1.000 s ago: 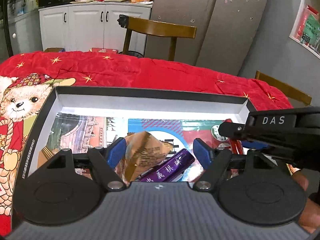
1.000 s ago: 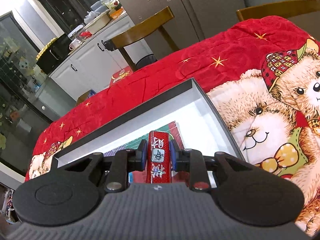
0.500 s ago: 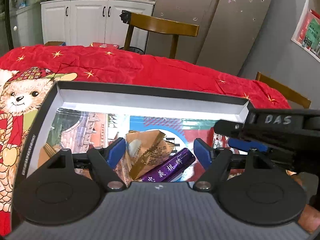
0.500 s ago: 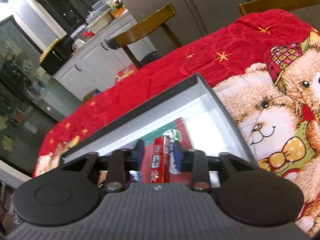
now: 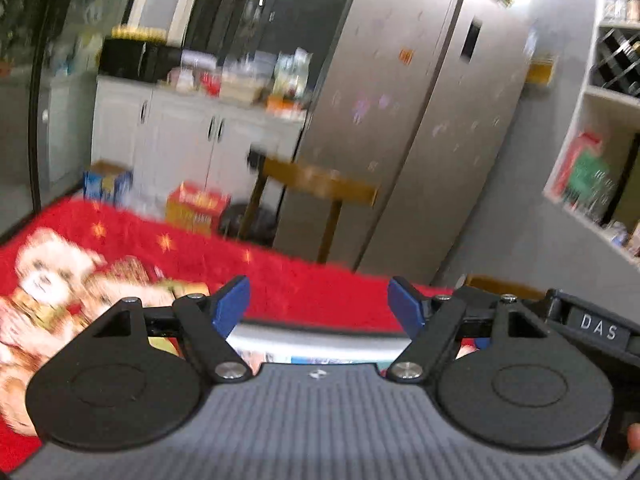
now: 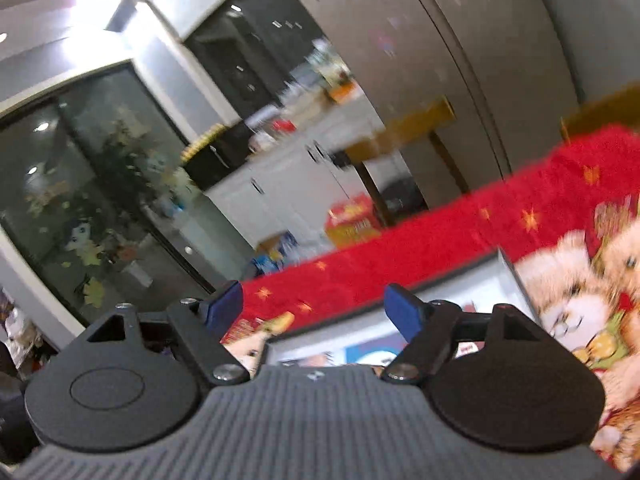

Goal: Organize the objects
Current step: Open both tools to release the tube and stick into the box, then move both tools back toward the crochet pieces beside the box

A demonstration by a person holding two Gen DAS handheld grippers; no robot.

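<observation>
Right hand-held gripper point(image 6: 314, 306) opening, empty now; red pkt gone.

Box on the red blanket, mostly hidden under the camera housings

The box point(image 6: 460, 276) is a shallow open tray with a dark rim and pale inner walls, lying flat on the bear-print blanket. Only its far edge and right corner show in the right wrist view; the left wrist view catches just a thin strip of it point(image 5: 320, 334). Colourful printed stuff lies flat inside, too blurry and cut off to tell apart.
</observation>
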